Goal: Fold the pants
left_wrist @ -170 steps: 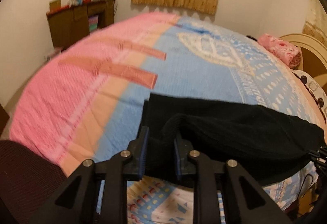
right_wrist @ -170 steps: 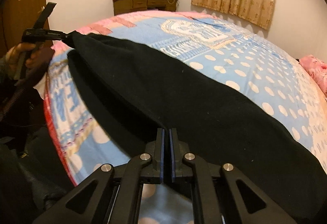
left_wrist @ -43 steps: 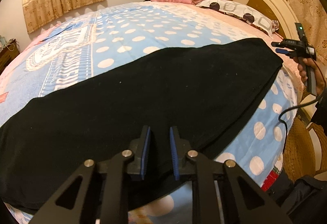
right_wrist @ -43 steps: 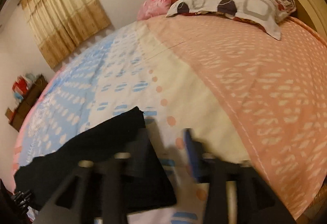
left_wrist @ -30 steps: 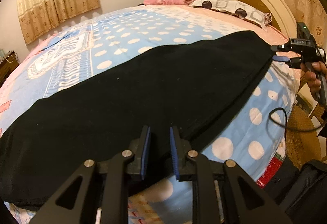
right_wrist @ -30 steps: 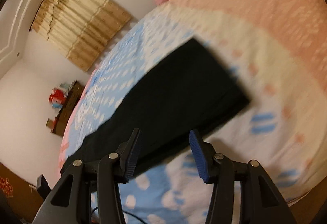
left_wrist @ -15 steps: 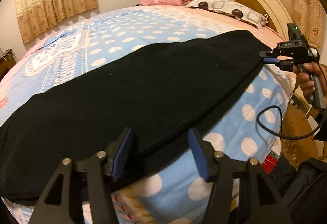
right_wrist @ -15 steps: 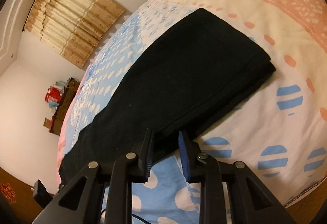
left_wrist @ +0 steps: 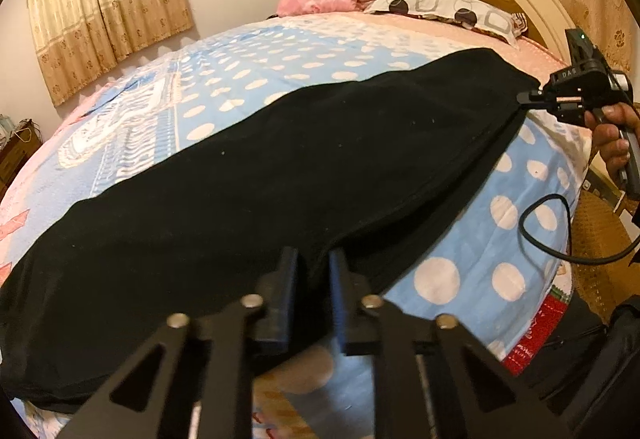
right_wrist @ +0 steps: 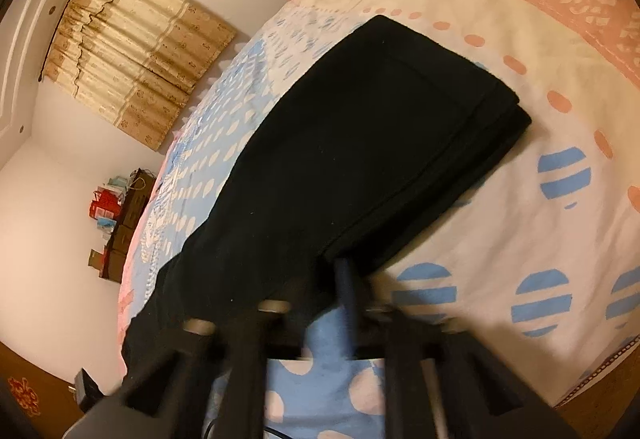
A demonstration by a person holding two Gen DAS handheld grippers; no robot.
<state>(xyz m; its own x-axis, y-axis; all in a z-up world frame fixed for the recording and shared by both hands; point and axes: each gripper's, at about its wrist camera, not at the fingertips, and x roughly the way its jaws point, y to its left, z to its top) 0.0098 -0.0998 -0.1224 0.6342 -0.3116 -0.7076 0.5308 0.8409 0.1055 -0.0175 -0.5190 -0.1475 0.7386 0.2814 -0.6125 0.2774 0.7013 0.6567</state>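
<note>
Black pants (left_wrist: 280,175) on bed (left_wrist: 248,79)

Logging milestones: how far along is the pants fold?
Done: the black pants lie on the bed as one long doubled strip. In hand: the left gripper and right gripper have just closed onto the near edge, mid-length and at one end. Left: the crosswise fold.

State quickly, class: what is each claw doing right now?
Left claw: just closed, gripping the near edge of the black pants.
Right claw: just closed, pinching the pants' far corner.
</note>
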